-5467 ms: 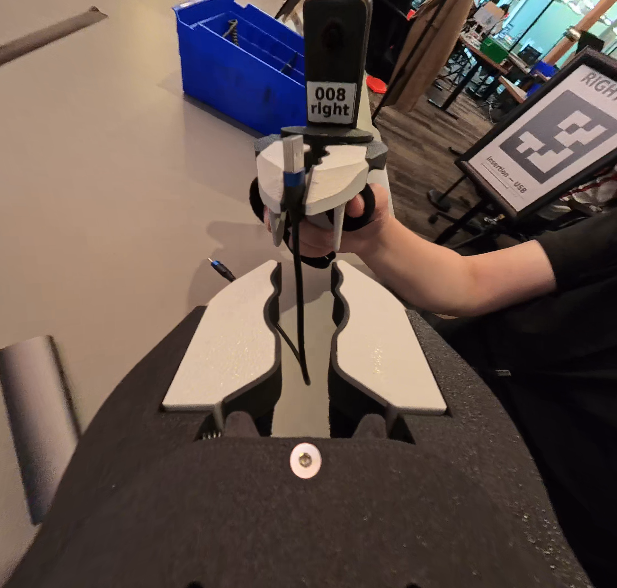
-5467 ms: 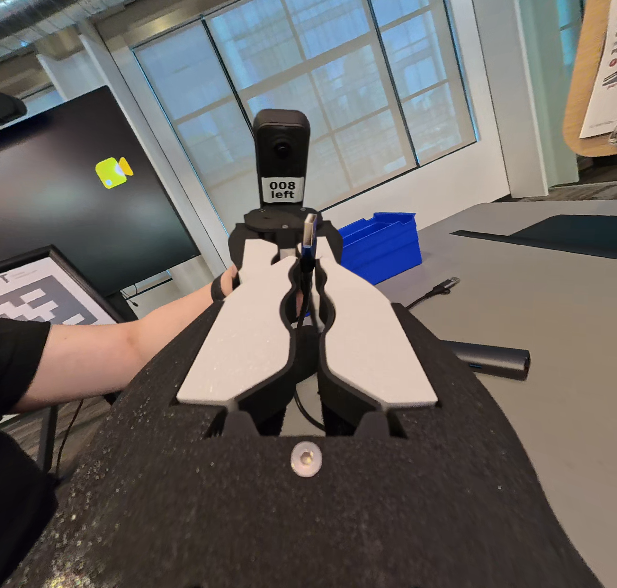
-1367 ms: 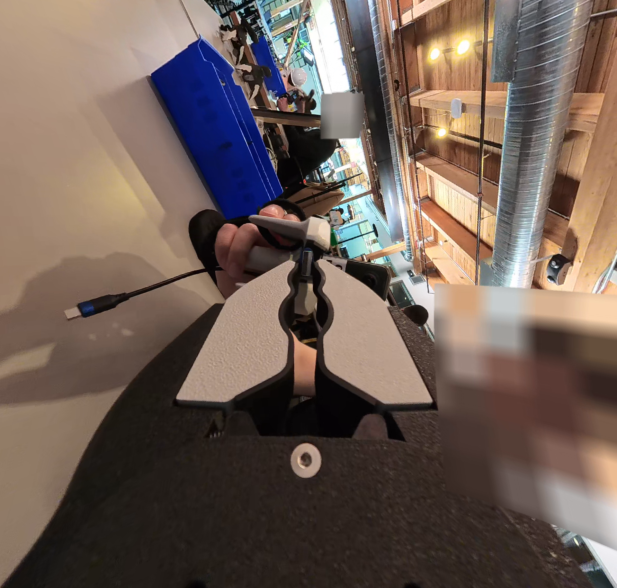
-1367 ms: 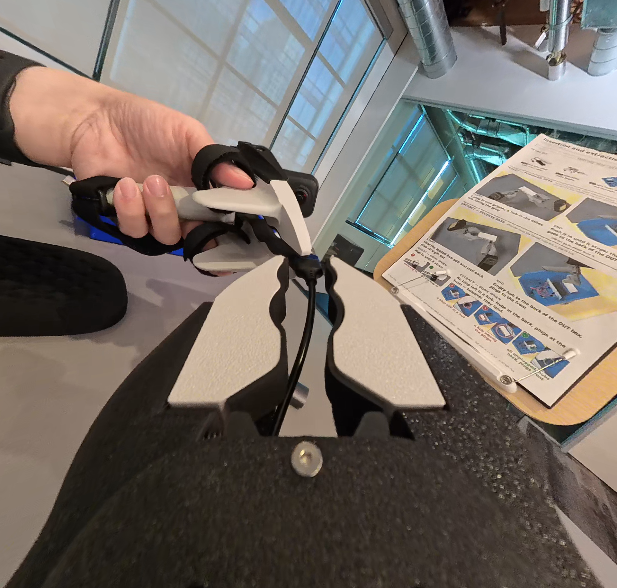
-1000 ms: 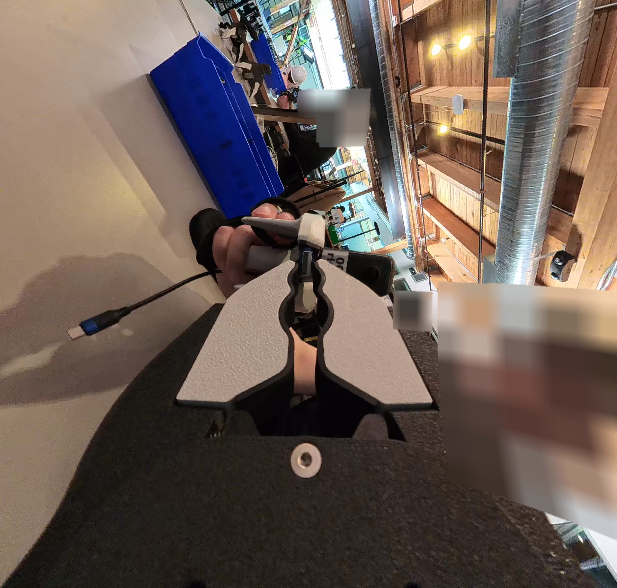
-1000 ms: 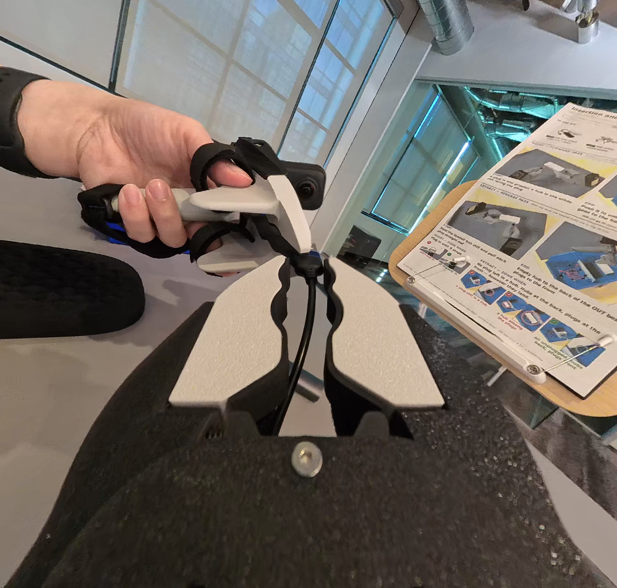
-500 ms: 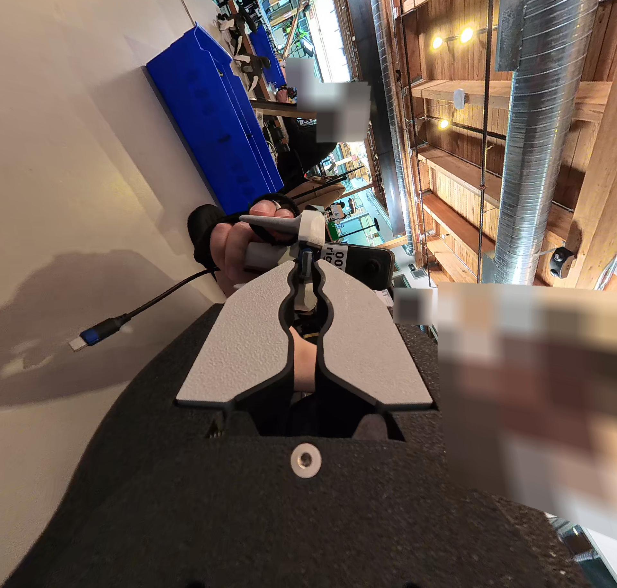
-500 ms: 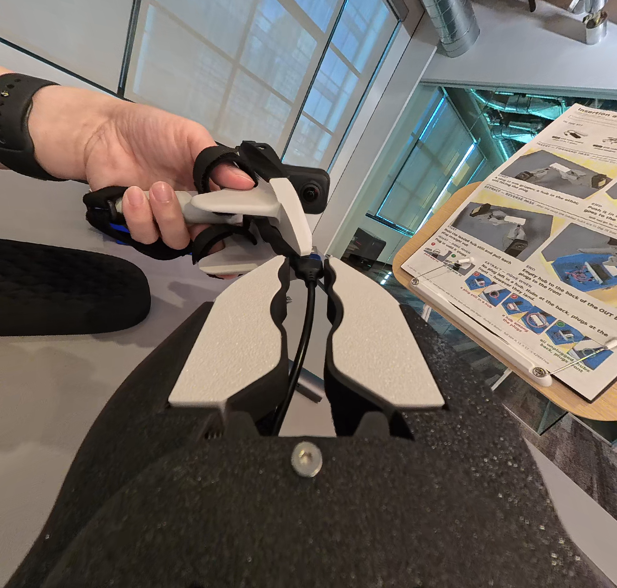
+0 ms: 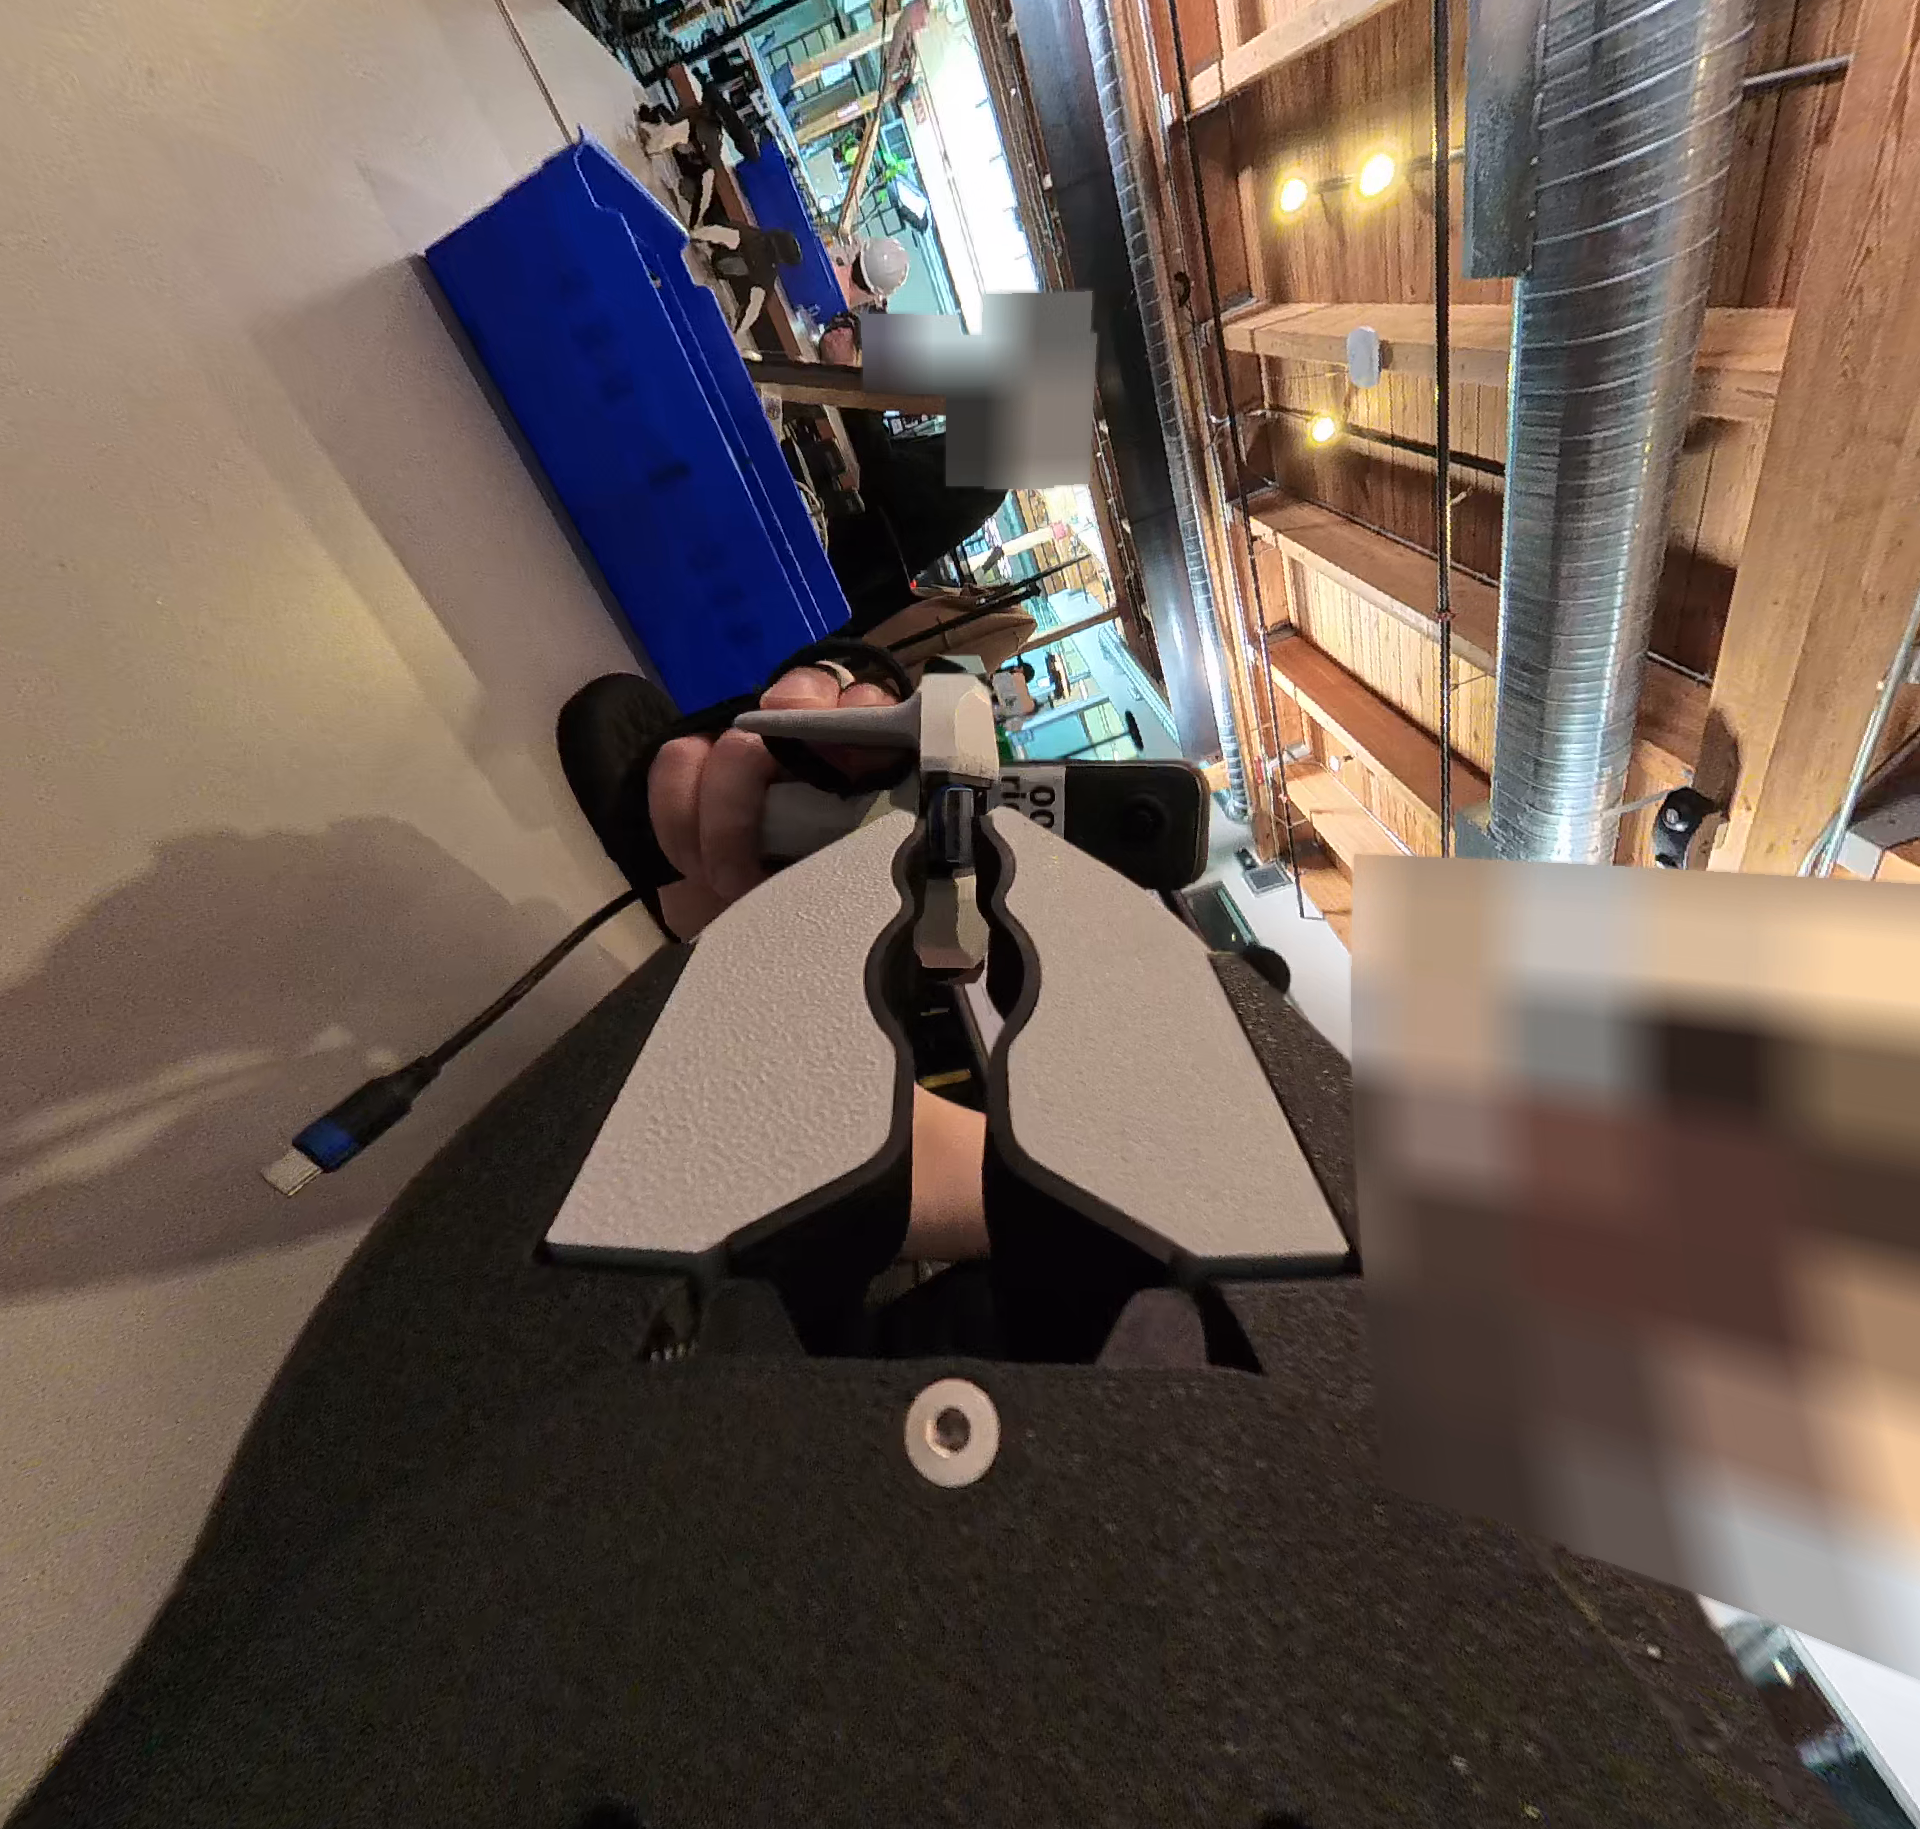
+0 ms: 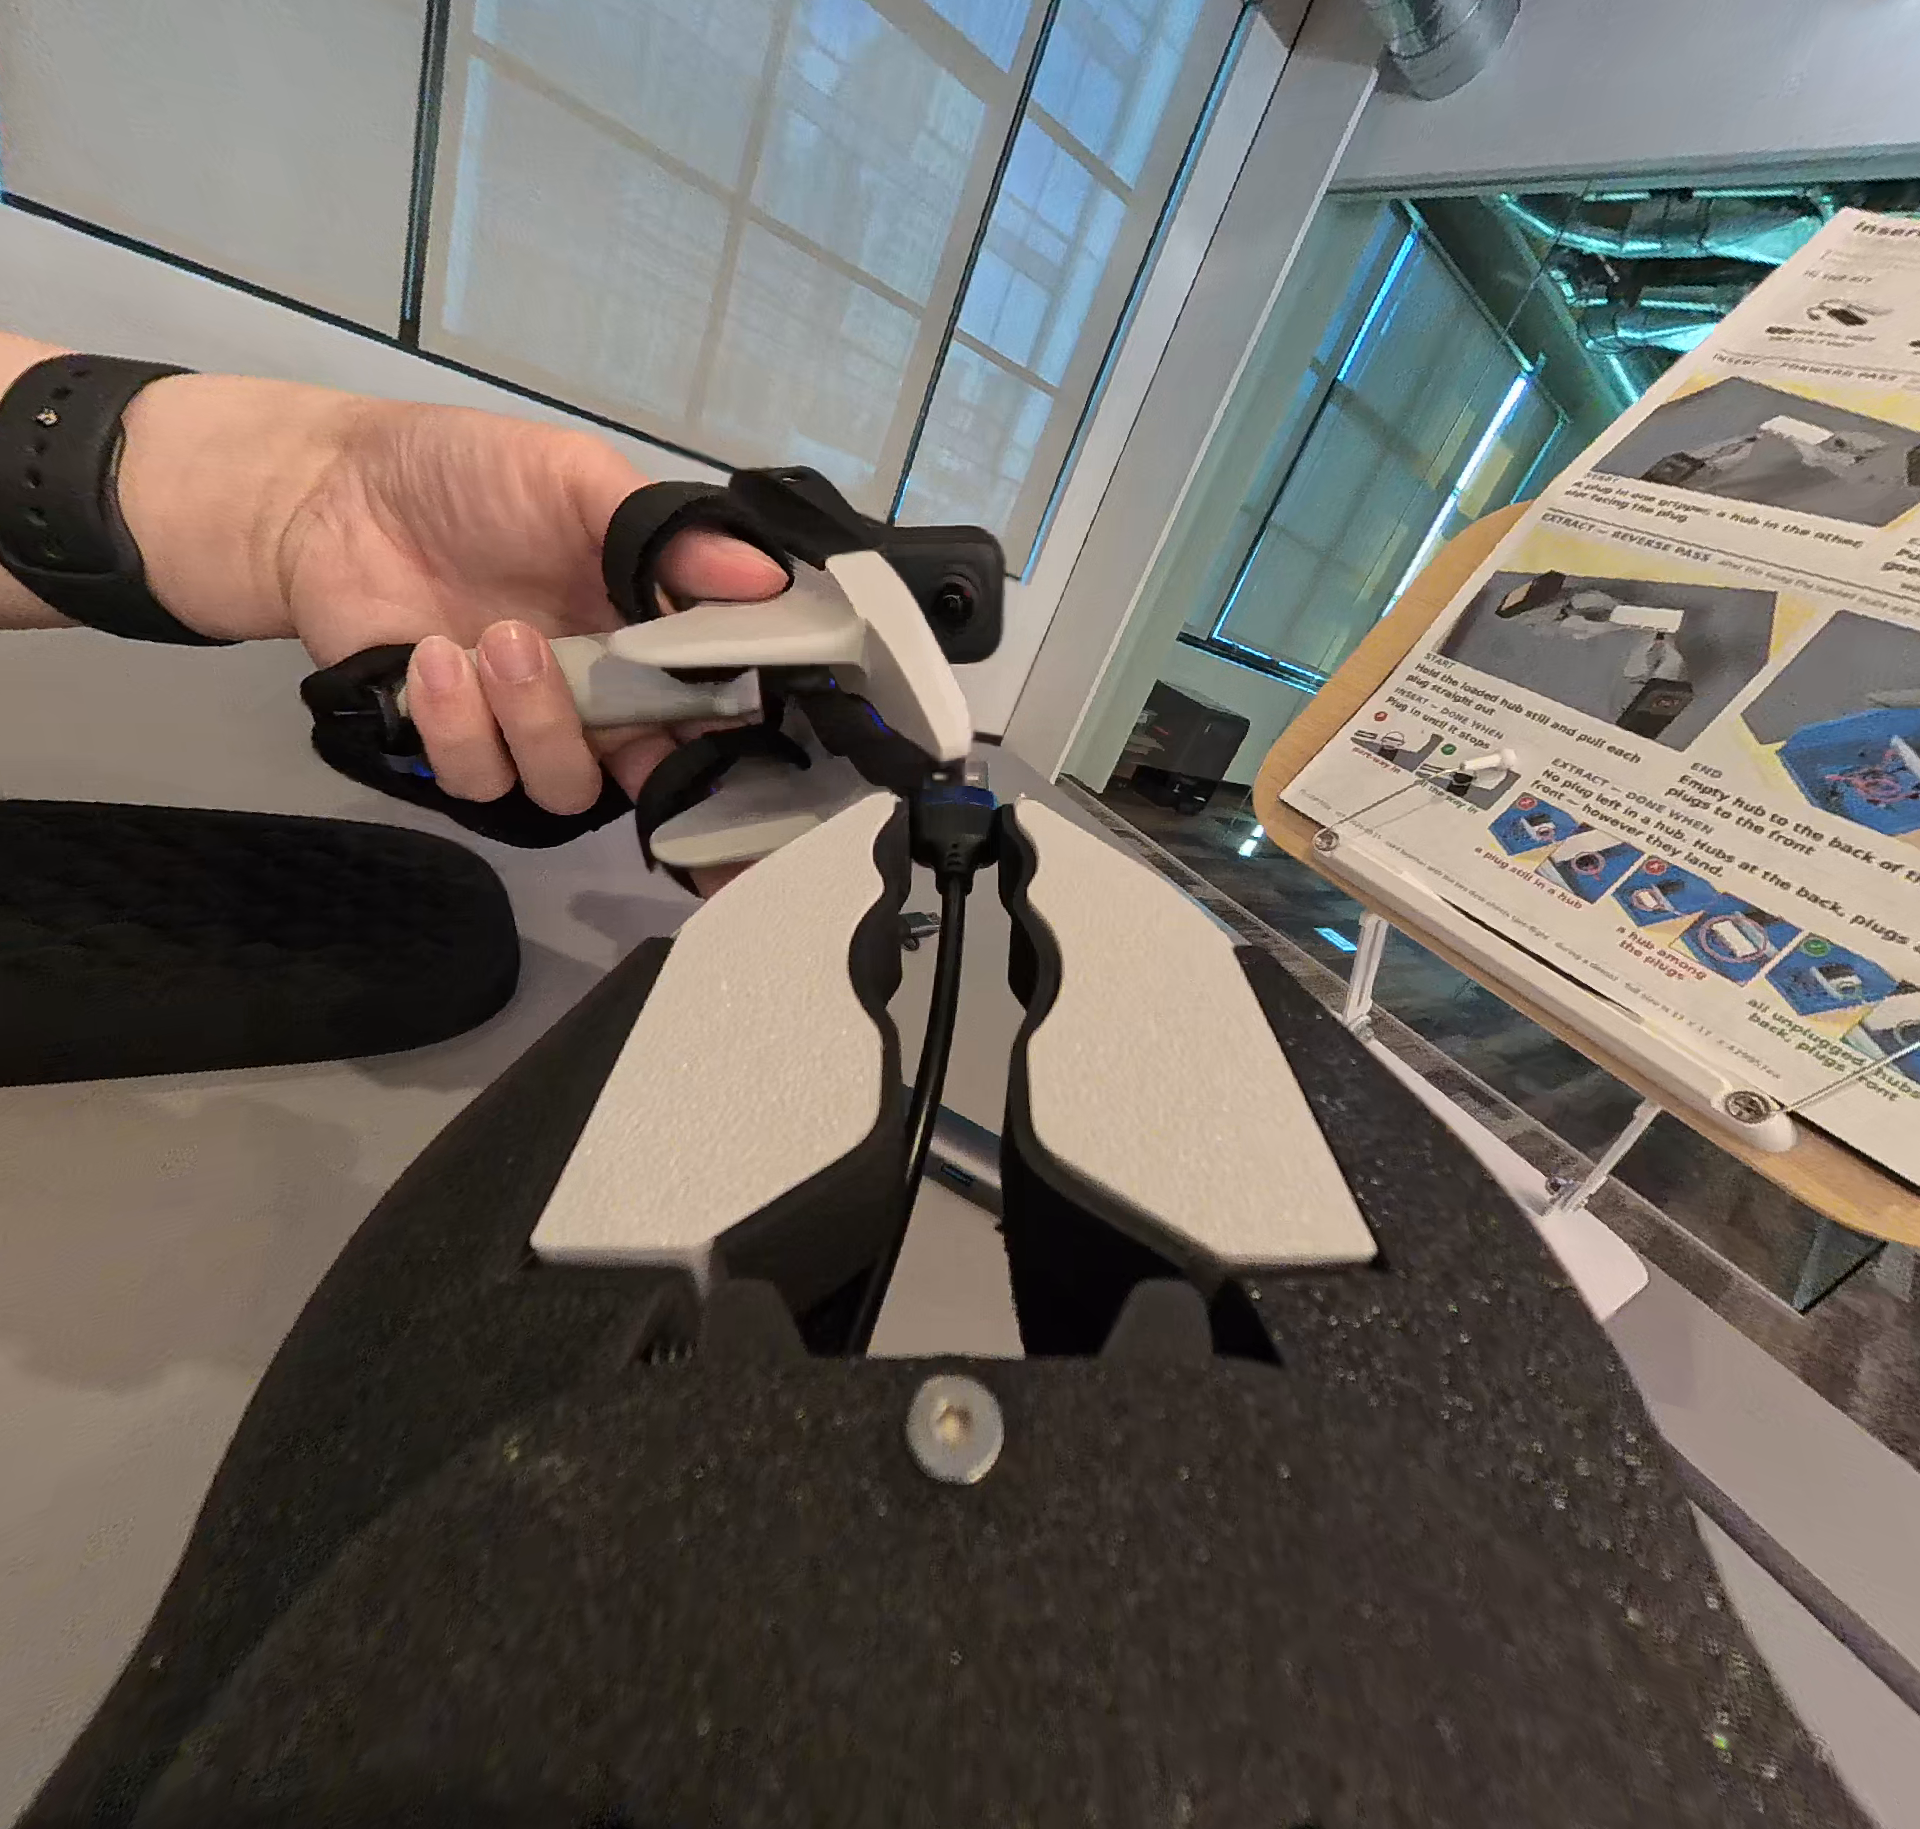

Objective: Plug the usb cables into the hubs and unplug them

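USB cable's free plug lies on the table at left, nearer the left gripper than a second ago. That gripper clamps the metal plug tip; the right gripper pinches its blue-ringed collar: handover, hub unplugged.

Each wrist camera looks close along its own fingers, rolled sideways, facing the other; both share the USB plug pinched between the meeting tips
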Demonstrator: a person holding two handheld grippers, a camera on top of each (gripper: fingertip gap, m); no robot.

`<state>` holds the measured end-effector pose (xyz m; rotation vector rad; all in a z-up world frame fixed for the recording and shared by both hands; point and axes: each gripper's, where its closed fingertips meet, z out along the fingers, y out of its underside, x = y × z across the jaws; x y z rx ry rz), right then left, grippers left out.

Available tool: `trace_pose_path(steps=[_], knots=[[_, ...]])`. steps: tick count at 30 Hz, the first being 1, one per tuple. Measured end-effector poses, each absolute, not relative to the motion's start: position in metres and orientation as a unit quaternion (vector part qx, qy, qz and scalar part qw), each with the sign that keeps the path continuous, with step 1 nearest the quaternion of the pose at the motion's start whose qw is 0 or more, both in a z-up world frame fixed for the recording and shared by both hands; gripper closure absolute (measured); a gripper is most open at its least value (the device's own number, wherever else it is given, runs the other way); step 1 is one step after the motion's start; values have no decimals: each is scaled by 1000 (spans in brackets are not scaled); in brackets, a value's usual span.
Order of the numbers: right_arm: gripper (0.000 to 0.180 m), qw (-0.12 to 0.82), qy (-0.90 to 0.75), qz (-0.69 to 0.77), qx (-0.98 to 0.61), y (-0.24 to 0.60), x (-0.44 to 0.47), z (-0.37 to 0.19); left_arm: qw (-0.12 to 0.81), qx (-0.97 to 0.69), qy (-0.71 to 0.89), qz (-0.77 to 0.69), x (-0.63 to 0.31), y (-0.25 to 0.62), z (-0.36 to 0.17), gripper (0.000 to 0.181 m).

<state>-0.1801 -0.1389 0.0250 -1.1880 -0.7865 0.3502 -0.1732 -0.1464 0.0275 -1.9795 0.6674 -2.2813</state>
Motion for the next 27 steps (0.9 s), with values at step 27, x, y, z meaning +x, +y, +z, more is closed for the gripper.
trace_pose_path(steps=[27], knots=[[164,644,-280,186,-688,-104,-154,-20,360,-787,467,-181,-252,-47,-115,129]])
